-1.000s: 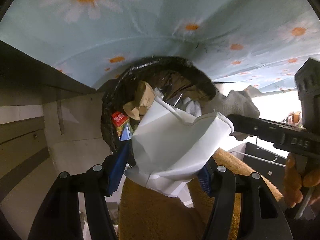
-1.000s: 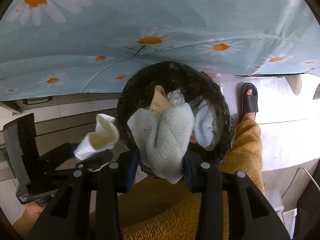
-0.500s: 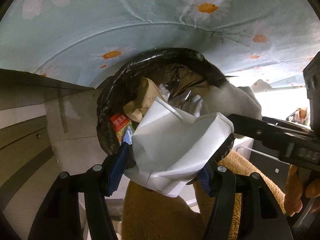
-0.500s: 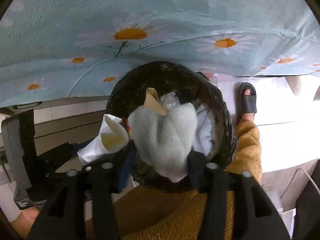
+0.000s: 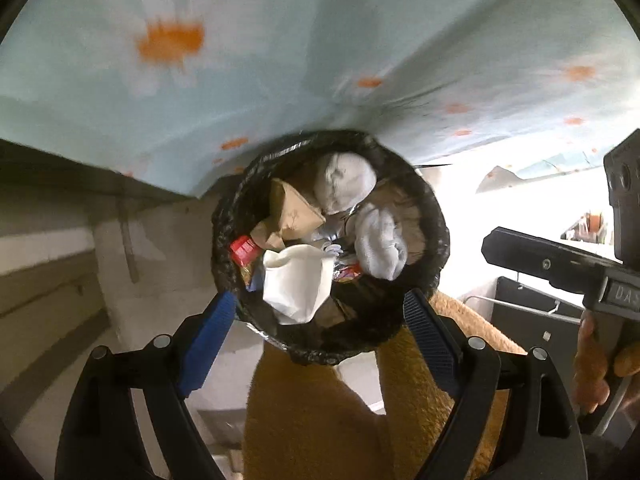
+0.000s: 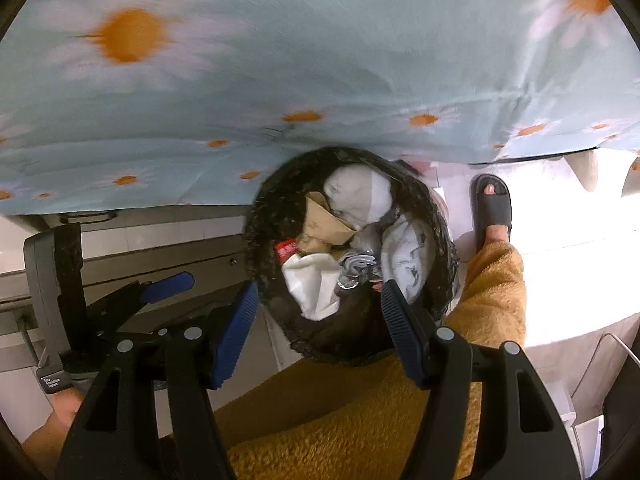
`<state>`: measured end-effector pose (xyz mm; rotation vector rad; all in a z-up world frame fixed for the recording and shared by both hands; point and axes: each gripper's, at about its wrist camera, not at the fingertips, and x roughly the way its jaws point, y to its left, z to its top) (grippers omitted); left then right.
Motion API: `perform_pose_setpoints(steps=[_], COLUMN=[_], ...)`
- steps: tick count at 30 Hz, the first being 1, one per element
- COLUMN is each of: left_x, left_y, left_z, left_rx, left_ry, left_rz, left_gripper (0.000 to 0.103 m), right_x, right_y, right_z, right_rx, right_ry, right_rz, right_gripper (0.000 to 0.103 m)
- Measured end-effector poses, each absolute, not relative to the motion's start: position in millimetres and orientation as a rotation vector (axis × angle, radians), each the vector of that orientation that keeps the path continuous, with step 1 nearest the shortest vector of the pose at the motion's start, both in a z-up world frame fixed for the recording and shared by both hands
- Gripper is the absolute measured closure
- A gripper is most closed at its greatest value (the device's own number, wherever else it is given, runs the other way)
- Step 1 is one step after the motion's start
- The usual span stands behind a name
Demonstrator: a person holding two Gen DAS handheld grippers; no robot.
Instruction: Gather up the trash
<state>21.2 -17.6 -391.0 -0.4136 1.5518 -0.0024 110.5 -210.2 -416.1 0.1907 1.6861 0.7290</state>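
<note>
While both grippers are hanging above the black-lined trash bin, nothing is sitting between either pair of blue pads: the left gripper is opening its jaws wider at this moment with only the bin below showing in the gap, and the right gripper is standing released, its jaws apart and empty. The trash is lying inside the bin: a crumpled white paper cup is resting toward the bin's near left side, a white knitted sock is lying at the bin's far side against the daisy-print cloth that is draping just behind the rim, and a second pale sock is lying at the bin's right. Brown paper and a red wrapper are wedged at the bin's left among them. The step in hand looks like the release and pull-away after a drop. To do it well, the person should be keeping both sets of jaws wide until the pads are well clear of the bin's liner, since its loose plastic edge could be snagging on a pad. The cup is sitting high in the pile near the bin's edge, so any brush against the bin could be tipping it back out. The person's ochre fleece sleeve is lying just beside the bin's right rim, and a sandalled foot is standing on the floor beyond it.
</note>
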Motion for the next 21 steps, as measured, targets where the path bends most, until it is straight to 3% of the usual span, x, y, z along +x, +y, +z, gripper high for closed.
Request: perform_pose_setpoints(steps=[8,10,14,21], left_x=[-4.9,-12.0,-22.5,-25.4], left_y=[-16.8,-19.9,-19.6,-19.4], left_z=[-323.5,-305.2,-267.8,-205.9], left_rx=[-0.379,-0.340,-0.348,-0.307], left_ry=[1.433,1.397,1.319,1.210], left_rz=[-0.084,-0.087,-0.083,-0.035], left_gripper=[0.019,0.019,0.019,0.019], right_x=[78.3,74.0,64.7,61.7], right_y=[-222.2,-223.0,-221.0,-218.1], right_z=[-333.7,-309.8,-253.9,-184.1], right_rx=[0.206,0.161,0.089,0.016], right_ry=[1.521,1.457,1.330,1.162], right_rz=[0.742,0.752,0.773,0.771], right_gripper=[0.038,0.031,0.028,0.014])
